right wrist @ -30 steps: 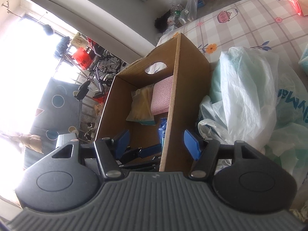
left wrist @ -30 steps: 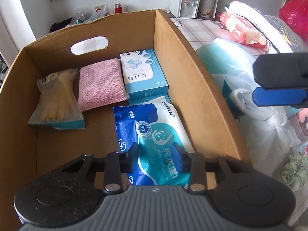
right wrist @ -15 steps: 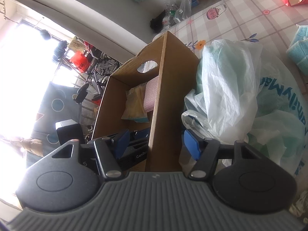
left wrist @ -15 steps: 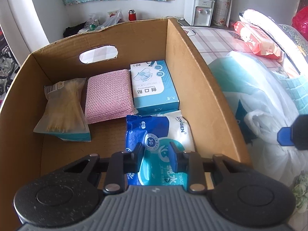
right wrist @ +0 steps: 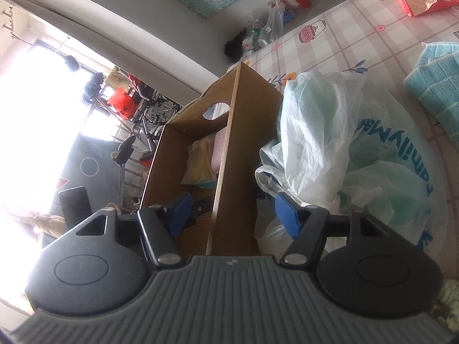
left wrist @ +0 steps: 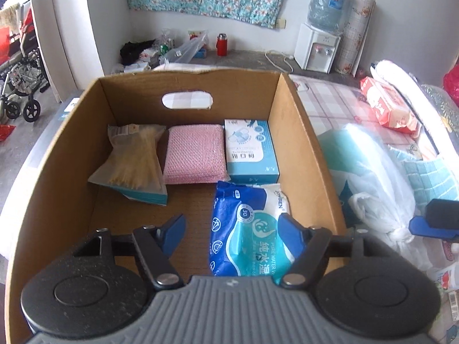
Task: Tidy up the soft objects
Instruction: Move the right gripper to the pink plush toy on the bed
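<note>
Cardboard box [left wrist: 304, 132], four soft packs inside.
Left gripper [left wrist: 232, 226] just opening, jaws apart above wipes pack [left wrist: 246, 223]; right gripper [right wrist: 229, 209] apart, empty.

The blue wet-wipes pack [left wrist: 248, 229] in the cardboard box [left wrist: 312, 154] bore "PURE WATER" along its lower edge, Chinese characters beside it, the number "30" in a round badge, and letters ending in "SEN" on its white edge. The white plastic bag [right wrist: 381, 154] carried large blue lettering, partly legible as "amilyMa". Print on the teal carton [left wrist: 249, 149] was not legible.
</note>
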### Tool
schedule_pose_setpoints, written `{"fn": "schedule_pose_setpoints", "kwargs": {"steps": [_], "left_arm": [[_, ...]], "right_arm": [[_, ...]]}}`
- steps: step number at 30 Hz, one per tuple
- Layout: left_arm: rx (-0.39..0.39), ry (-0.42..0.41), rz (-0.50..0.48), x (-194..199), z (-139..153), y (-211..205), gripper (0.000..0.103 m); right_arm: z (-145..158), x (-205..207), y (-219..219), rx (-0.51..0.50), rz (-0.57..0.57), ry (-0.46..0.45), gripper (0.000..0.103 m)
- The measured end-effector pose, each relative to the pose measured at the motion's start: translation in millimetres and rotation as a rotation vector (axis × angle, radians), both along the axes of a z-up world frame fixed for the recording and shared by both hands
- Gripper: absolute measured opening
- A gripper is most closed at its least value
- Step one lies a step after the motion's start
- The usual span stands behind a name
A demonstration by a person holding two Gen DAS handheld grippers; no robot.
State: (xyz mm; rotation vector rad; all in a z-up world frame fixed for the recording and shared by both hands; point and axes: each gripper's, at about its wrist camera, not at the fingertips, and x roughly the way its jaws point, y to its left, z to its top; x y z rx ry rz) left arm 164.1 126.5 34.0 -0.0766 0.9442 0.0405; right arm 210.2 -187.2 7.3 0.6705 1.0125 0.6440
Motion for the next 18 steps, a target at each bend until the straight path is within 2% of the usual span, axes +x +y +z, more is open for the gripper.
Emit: {"fn": "schedule_pose_setpoints", "kwargs": {"steps": [5,9,14,18], "left_arm": [[0.001,-0.113,-0.003,-23.4,34.6,-15.0,0.079],[-0.047,-0.168,-0.053,-38.3,51.2,-42.0,0.08],[-0.109,-0.213,-0.146,-51.3,52.9,-89.6,0.08],[-0.164,-0.229,-0.224,-54.4,37.7,-135.4,0.08]], "right_arm": [[2.5,-6.4,-13.7,0.013,-0.014,-0.011,0.065],[15.3,-15.9,-35.9,0.013,-0.041,-0.058,0.065],[35.0,-29.8,-78.5,-0.034,-0.113,-0.135,0.065],[43.7,-39.6,-123.3,-0.086,-0.184,-0.17,0.065]]}}
